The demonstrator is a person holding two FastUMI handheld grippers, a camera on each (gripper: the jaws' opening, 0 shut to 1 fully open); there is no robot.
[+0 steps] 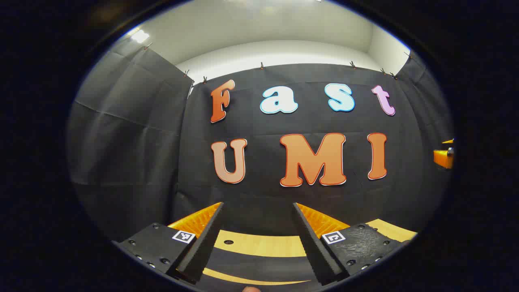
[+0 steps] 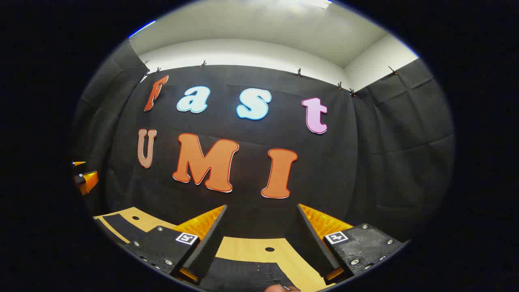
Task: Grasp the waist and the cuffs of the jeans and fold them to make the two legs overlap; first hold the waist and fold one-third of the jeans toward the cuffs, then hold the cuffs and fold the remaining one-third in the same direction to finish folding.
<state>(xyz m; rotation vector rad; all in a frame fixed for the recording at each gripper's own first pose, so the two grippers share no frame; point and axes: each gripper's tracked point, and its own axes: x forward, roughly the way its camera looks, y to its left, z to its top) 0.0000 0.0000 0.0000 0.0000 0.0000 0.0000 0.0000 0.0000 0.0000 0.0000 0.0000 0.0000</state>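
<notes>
1. Low between my right-hand tool's fingers, a dark fabric (image 2: 243, 275) with a fine woven grain lies flat on the wooden table (image 2: 247, 248). I cannot tell whether it is the jeans; no waist, cuff or seam is readable.
2. In the left gripper view a dark band (image 1: 259, 265) crosses the same pale tabletop (image 1: 259, 245) below my fingers. It is too plain to tell what it is.
3. My left gripper (image 1: 258, 205) is released: its fingers are spread wide with nothing between them. It is held level, pointing at the black booth wall (image 1: 129, 142), above the table and touching nothing.
4. My right gripper (image 2: 262, 205) is likewise spread open and grasps nothing. It is also level and aimed at the wall, clear of the fabric.
5. Each tool shows at the far side edge of the other's view, so the two are well apart, side by side.
6. A fingertip (image 1: 251, 289) of my holding hand peeks in at the bottom rim.
7. The table's far edge runs close to the cloth wall. Small round holes dot the wood, and there is open air ahead of both tools.
</notes>
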